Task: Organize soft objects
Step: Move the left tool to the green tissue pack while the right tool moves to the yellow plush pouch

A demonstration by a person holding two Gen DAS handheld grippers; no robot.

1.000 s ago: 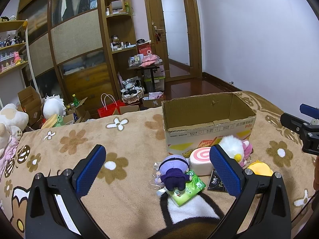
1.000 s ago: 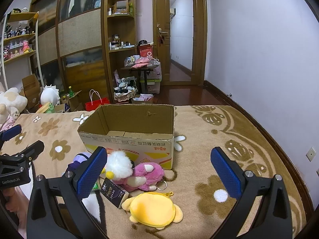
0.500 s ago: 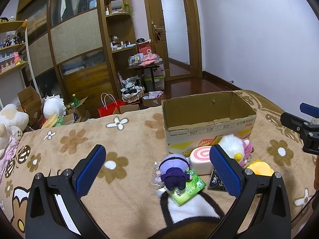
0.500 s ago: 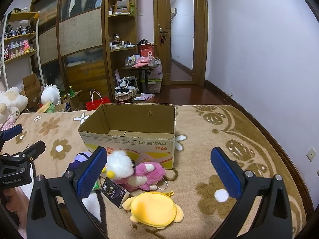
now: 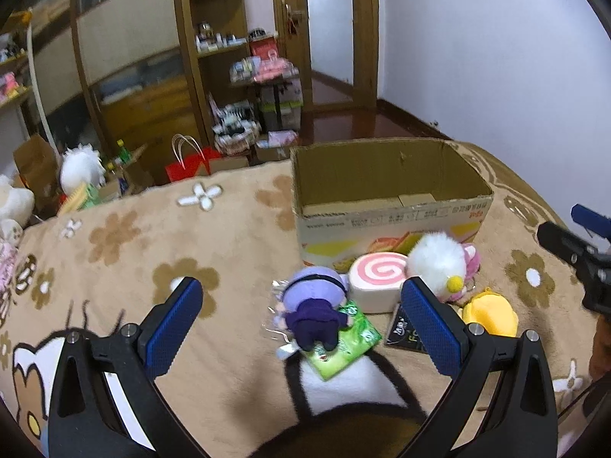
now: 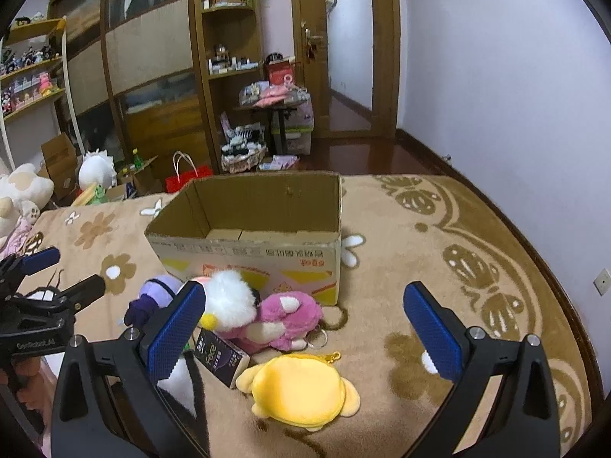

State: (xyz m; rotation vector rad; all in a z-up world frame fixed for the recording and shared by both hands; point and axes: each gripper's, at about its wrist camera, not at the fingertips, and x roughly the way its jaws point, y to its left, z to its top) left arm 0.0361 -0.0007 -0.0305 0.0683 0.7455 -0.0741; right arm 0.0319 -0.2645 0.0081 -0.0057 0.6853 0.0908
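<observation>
2 grippers, left gripper (image 5: pixel 301 318) and right gripper (image 6: pixel 303 322), gape wide (nothing held) above plush toys (image 6: pixel 282 315).

I see a tan flowered blanket (image 6: pixel 401 236) carrying an open cardboard box (image 6: pixel 259 257) at the far side; nearer lie a purple doll (image 5: pixel 313 305), swirl cushion (image 5: pixel 376 276), white-pink plush (image 6: pixel 263 311) and yellow pouch (image 6: pixel 298 389).

An open cardboard box (image 6: pixel 252 255) sits empty on the bed, flaps folded in. Against its near wall lie the soft things: a purple-haired doll (image 5: pixel 315 311) face down on a green packet (image 5: pixel 345 347), a pink swirl-roll cushion (image 5: pixel 376 280), a white fluffy plush (image 6: pixel 229 297) touching a pink plush (image 6: pixel 286 318), a dark packet (image 6: pixel 221 355), and a yellow plush pouch (image 6: pixel 298 391) nearest the camera
</observation>
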